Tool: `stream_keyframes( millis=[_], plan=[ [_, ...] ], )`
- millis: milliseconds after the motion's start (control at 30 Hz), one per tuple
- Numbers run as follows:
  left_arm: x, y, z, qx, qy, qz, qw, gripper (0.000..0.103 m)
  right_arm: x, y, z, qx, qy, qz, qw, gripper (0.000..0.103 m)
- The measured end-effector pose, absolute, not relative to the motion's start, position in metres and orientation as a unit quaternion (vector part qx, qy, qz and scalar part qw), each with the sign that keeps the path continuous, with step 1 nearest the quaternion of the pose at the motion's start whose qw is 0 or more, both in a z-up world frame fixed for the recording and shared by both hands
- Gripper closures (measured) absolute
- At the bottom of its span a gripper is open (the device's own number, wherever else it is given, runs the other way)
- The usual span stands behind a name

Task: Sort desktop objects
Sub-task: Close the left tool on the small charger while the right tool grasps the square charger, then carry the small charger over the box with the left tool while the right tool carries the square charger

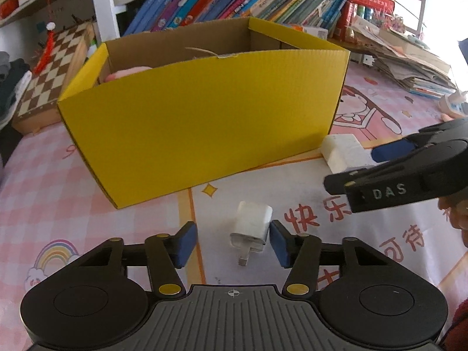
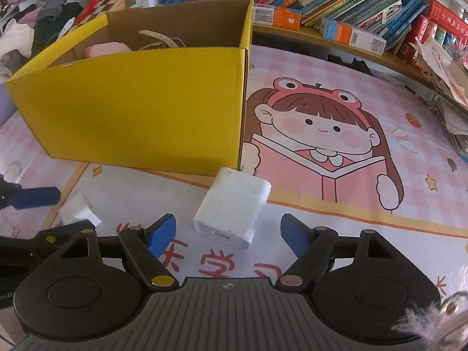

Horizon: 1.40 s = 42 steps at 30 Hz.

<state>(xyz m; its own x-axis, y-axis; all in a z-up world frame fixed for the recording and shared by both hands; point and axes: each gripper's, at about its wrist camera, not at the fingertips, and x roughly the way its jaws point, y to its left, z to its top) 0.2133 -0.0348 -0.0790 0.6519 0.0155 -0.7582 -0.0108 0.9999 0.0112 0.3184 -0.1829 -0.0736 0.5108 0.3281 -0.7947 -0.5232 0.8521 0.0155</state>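
Left wrist view: left gripper (image 1: 231, 241) stands released around a small white plastic plug charger (image 1: 252, 228), only its right pad touching; yellow cardboard box (image 1: 201, 122) beyond. Right wrist view: right gripper (image 2: 228, 234) unclenched, larger white plastic charger block (image 2: 232, 212) lying between its pads untouched.

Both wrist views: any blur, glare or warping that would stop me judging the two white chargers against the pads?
Left wrist view: small charger sharp, the yellow box bowed by the fisheye, window corner blown out at upper right. Right wrist view: large charger sharp between the right gripper pads, a blurred fuzzy thing at the lower right edge; light even, shadows soft.
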Motion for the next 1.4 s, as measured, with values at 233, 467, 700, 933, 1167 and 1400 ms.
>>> stream_keyframes(
  millis=[233, 467, 700, 933, 1167, 1400],
  plan=[
    [0.219, -0.036, -0.083, 0.004, 0.421, -0.001, 0.907, 0.069, 0.327, -0.184, -0.078, -0.106, 0.434, 0.242, 0.861, 0.032],
    [0.221, -0.034, -0.081, -0.008, 0.423, 0.002, 0.906, 0.079, 0.328, -0.183, -0.076, -0.106, 0.425, 0.249, 0.864, 0.052],
    [0.214, -0.029, -0.075, -0.018, 0.418, 0.005, 0.908, 0.079, 0.325, -0.194, -0.072, -0.088, 0.437, 0.254, 0.858, 0.057],
    [0.201, -0.024, -0.064, -0.026, 0.403, 0.015, 0.915, 0.08, 0.315, -0.205, -0.064, -0.07, 0.443, 0.256, 0.856, 0.059],
    [0.187, -0.02, -0.048, -0.031, 0.376, 0.012, 0.926, 0.08, 0.298, -0.21, -0.053, -0.057, 0.44, 0.26, 0.858, 0.061],
    [0.173, -0.015, -0.029, -0.031, 0.348, 0.014, 0.937, 0.08, 0.283, -0.215, -0.041, -0.048, 0.428, 0.254, 0.866, 0.061]
  ],
)
